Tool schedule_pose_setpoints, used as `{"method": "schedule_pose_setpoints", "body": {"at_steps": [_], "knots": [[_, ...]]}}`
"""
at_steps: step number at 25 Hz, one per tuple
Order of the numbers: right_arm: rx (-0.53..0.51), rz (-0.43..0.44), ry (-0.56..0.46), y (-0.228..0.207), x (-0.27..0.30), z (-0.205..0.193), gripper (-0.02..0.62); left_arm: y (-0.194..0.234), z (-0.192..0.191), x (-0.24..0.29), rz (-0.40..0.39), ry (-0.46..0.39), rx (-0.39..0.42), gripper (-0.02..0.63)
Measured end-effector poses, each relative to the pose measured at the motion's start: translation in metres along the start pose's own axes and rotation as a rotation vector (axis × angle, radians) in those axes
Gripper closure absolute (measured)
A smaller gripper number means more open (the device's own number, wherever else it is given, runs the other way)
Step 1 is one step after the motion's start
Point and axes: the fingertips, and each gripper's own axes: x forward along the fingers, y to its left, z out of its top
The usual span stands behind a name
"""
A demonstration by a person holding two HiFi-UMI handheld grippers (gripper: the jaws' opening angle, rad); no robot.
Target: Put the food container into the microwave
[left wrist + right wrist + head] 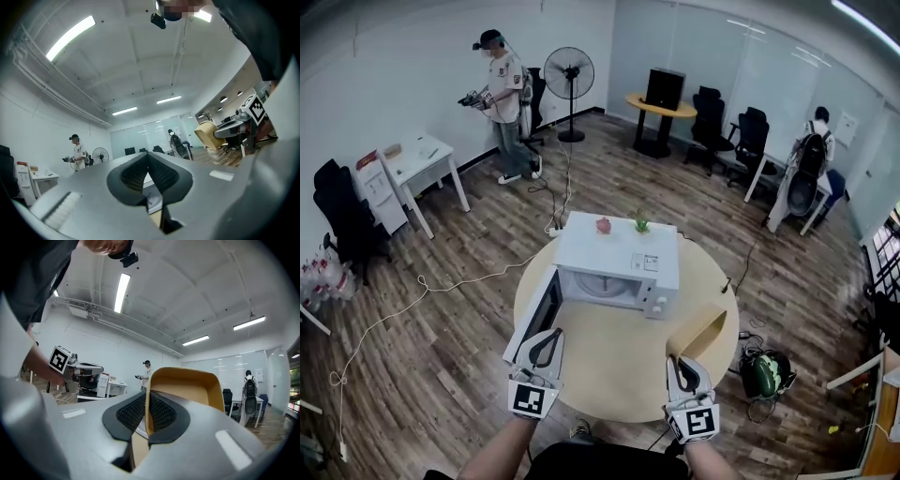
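right gripper (683,364): jaws pinched on one wall of the tan food container (703,328), which rises tilted just beyond them | container: over the round table (609,380), just right of the open microwave (619,251) | left gripper (546,350): jaws together, empty, beside the microwave door (534,314)

The right gripper (680,364) hides the food container's (701,330) near edge.
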Motion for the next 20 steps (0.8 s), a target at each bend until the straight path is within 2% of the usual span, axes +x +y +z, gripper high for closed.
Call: {"method": "schedule_pose_setpoints", "body": {"at_steps": [8,15,20], "knots": [[-0.029,-0.033,0.029,0.003,0.062,0.005,0.574,0.043,-0.019,0.048,-0.048,-0.014,-0.040,0.609],[-0.050,-0.036,0.038,0.006,0.095,0.001,0.574,0.060,-0.032,0.072,-0.063,-0.031,-0.069,0.609],[-0.063,-0.024,0.026,0.001,0.108,0.005,0.574,0.065,-0.028,0.081,-0.064,-0.061,-0.040,0.608]]}}
